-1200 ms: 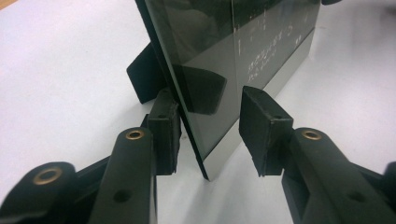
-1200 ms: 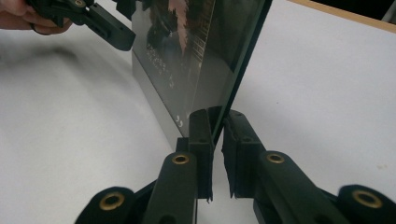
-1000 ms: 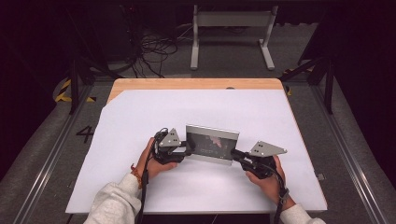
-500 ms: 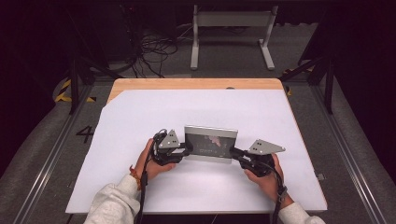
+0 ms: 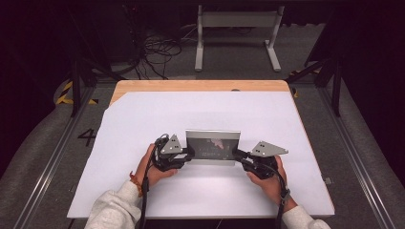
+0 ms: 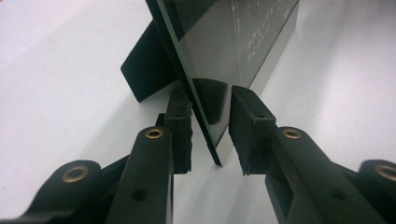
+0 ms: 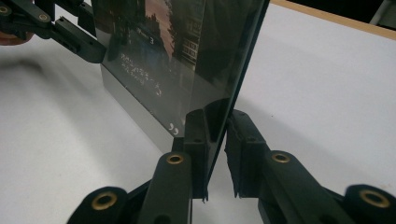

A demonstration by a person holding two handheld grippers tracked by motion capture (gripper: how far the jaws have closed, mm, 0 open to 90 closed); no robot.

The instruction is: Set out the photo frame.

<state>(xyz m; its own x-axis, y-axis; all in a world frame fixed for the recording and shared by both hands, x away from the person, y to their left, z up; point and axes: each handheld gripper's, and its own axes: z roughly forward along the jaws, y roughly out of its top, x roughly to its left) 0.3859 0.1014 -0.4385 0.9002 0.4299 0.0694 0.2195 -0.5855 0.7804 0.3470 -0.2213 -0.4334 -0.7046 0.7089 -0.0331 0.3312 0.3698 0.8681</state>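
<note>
A picture frame (image 5: 212,145) with a dark glass front and a silver border stands upright on the white sheet (image 5: 200,112). My left gripper (image 5: 190,153) is at its left end and my right gripper (image 5: 235,153) at its right end. In the left gripper view the jaws (image 6: 211,95) have just been closing around the frame's edge (image 6: 224,42). One pad touches its back and a narrow gap remains at the other. In the right gripper view the pads (image 7: 218,116) press on both faces of the frame (image 7: 159,56).
The frame's black stand leg (image 6: 144,65) props it from behind. The white sheet covers a wooden table (image 5: 200,86). Beyond the far edge are cables (image 5: 157,47) and a white metal stand (image 5: 236,28) on the floor.
</note>
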